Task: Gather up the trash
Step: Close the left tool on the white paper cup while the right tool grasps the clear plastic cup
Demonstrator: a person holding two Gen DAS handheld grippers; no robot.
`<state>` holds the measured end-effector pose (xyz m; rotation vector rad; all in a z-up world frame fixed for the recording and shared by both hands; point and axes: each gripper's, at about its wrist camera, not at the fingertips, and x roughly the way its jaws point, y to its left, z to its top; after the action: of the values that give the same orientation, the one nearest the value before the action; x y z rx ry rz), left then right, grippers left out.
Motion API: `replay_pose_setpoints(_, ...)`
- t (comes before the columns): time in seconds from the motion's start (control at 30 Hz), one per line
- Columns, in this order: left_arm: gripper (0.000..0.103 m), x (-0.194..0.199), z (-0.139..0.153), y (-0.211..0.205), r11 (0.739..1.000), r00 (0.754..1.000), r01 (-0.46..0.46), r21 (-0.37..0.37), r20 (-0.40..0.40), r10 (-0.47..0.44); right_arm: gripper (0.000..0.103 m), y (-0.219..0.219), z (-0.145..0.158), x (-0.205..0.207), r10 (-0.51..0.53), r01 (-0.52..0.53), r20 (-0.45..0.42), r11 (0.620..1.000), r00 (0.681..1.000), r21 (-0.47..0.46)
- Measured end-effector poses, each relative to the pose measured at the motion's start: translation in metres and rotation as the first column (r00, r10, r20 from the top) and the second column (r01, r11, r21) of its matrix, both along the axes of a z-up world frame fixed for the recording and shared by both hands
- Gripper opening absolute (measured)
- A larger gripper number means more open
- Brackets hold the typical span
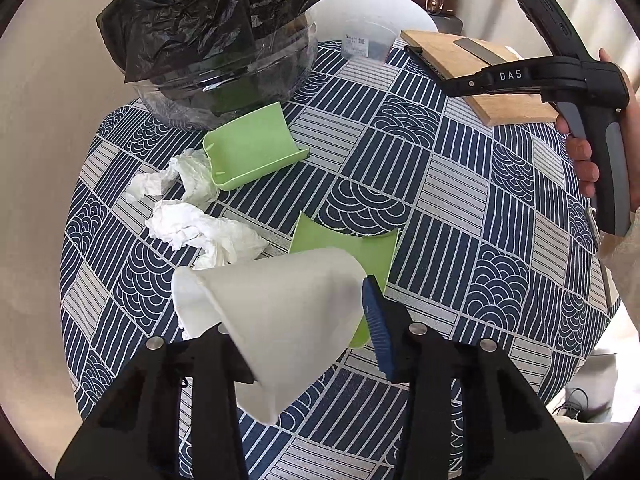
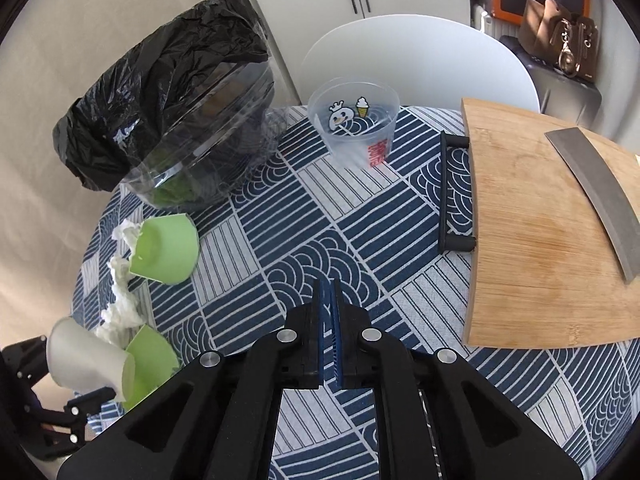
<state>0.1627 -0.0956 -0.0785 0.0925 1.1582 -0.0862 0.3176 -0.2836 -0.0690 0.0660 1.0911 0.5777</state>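
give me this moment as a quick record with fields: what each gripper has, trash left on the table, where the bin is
left gripper: shut on white paper cup, held tilted
right gripper: shut, nothing between its pads
trash on table: two green cup pieces, crumpled tissues
bin: clear tub with black bag at the far edge of the tablecloth
other items: cutting board, clear printed cup
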Motion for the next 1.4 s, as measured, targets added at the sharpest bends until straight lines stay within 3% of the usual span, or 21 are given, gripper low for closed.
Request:
replay_pose_setpoints(0.2, 0.014, -0.004, 0.007, 0.007, 0.998, 1.000, 0.012, -0.061, 0.000, -0.012, 0.006, -0.005, 0.003, -0.005, -0.012, 0.012, 0.004, 1.000, 1.000, -0.005)
replay_pose_setpoints(0.43, 0.007, -0.008, 0.012, 0.016, 0.997, 0.999, 0.036, -0.074, 0.001, -0.036, 0.006, -0.003, 0.004, -0.012, -0.019, 0.019, 0.003, 1.000, 1.000, -0.009)
replay_pose_setpoints(0.7, 0.006, -0.012, 0.028, 0.026, 0.994, 0.999, 0.042, -0.101, 0.025, -0.040, 0.007, -0.004, 0.011, -0.009, -0.030, 0.030, 0.014, 1.000, 0.999, -0.008)
replay_pose_setpoints(0.77, 0.006, -0.012, 0.032, 0.028, 0.994, 0.999, 0.038, -0.099, 0.033, -0.034, 0.013, -0.005, 0.015, -0.003, -0.038, 0.039, 0.020, 0.999, 0.999, -0.002)
replay_pose_setpoints(0.83, 0.006, -0.010, 0.036, 0.030, 0.995, 0.999, 0.030, -0.096, 0.039, -0.026, 0.042, -0.007, 0.019, 0.003, -0.044, 0.044, 0.029, 0.999, 0.999, 0.006)
replay_pose_setpoints(1.03, 0.006, -0.003, 0.045, 0.028, 0.997, 0.999, 0.026, -0.078, 0.043, -0.023, 0.072, -0.007, 0.029, 0.028, -0.047, 0.047, 0.079, 0.999, 0.996, -0.003)
replay_pose_setpoints(1.17, 0.006, 0.003, 0.049, 0.025, 0.997, 0.999, 0.013, -0.077, 0.053, -0.009, 0.084, -0.004, 0.025, 0.053, -0.055, 0.059, 0.099, 0.997, 0.994, -0.042)
replay_pose_setpoints(1.4, 0.006, 0.014, 0.049, 0.022, 0.997, 0.997, -0.039, -0.073, 0.060, 0.043, 0.084, 0.010, -0.003, 0.102, -0.045, 0.051, 0.082, 0.996, 0.996, -0.076)
